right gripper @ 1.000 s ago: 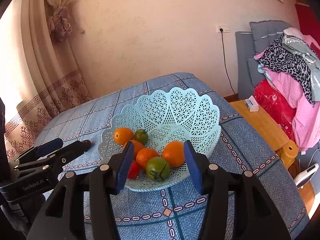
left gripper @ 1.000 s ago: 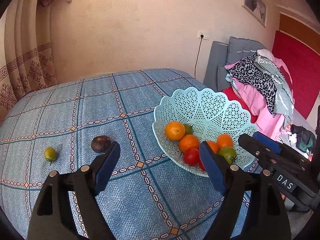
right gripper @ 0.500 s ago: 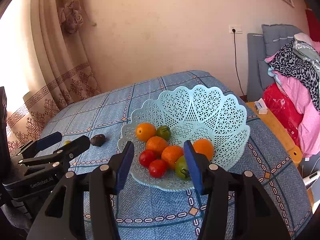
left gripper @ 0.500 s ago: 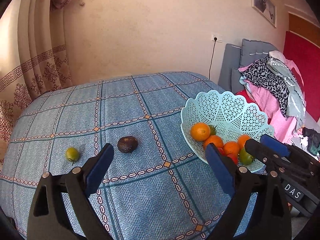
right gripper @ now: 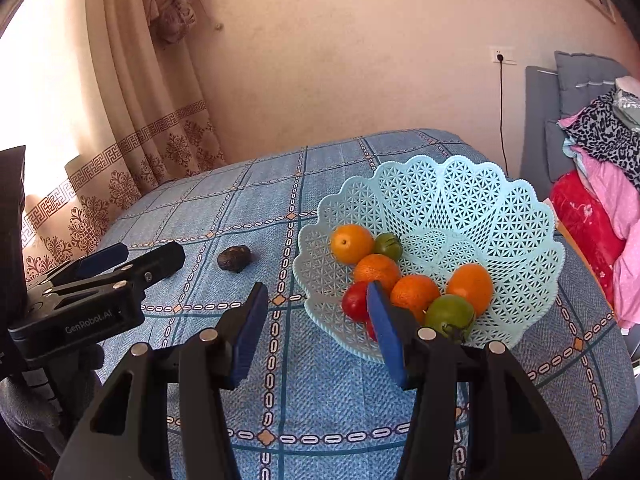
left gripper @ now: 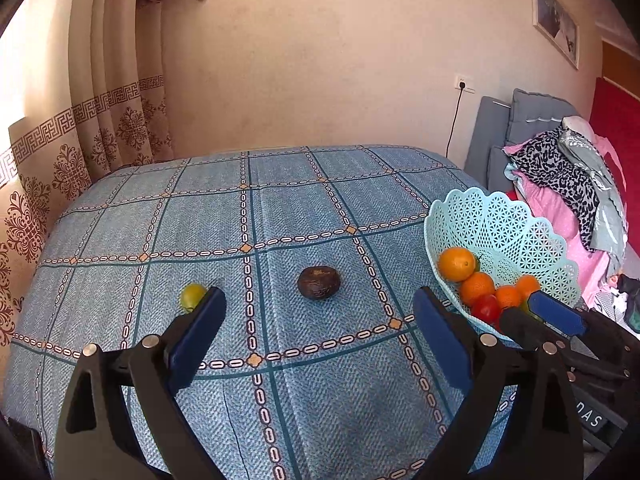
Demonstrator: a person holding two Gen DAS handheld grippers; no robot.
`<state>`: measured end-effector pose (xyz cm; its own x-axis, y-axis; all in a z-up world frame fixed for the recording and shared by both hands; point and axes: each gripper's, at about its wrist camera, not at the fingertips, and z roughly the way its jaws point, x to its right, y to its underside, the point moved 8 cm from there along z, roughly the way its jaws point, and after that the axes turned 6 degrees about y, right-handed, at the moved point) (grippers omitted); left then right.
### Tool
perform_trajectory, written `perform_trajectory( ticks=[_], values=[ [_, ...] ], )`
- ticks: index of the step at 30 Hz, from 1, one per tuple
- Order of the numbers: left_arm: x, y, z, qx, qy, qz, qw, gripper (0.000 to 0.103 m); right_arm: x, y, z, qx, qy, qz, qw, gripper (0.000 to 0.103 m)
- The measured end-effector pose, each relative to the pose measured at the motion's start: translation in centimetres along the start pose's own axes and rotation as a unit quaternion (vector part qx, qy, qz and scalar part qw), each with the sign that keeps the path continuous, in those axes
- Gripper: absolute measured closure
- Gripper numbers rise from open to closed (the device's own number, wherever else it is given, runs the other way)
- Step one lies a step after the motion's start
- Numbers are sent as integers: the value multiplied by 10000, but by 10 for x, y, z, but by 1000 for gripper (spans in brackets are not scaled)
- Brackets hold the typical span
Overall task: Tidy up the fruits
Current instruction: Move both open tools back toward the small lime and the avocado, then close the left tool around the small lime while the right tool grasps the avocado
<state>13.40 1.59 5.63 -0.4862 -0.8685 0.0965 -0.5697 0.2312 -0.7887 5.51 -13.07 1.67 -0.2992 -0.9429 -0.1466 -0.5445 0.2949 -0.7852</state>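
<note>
Centrally, a dark wrinkled fruit lies on the blue checked cloth covering the desk, with a small yellow-green fruit apart from it on the left. Left gripper: jaws spread wide, holding nothing, the dark fruit beyond and between them. Pale blue lattice basket, right of the dark fruit, contains oranges, red tomatoes and green tomatoes. Right gripper: jaws parted and empty, above the cloth before the basket's near rim. Clothes are piled at far right.
</note>
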Motion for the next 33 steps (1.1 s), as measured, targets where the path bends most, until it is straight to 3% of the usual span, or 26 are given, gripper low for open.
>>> perform_trajectory(
  ticks=[10,17,24,26,33],
  values=[
    [-63,5,7,-129,-479,-449,9978,7,-39,13,9,-195,-332,-306,9988,51],
    [-104,15,30,-535,-631,-878,9927,7,-63,26,15,-346,-489,-610,9963,51],
    [-124,14,49,-690,-889,-719,9910,8,-89,21,28,-353,-472,-1160,9915,51],
    [-127,15,57,-756,-931,-661,9906,12,-95,20,34,-385,-507,-1249,9901,51],
    [-134,20,81,-989,-769,-688,9897,39,-111,14,59,-537,-515,-1468,9864,51]
  ],
)
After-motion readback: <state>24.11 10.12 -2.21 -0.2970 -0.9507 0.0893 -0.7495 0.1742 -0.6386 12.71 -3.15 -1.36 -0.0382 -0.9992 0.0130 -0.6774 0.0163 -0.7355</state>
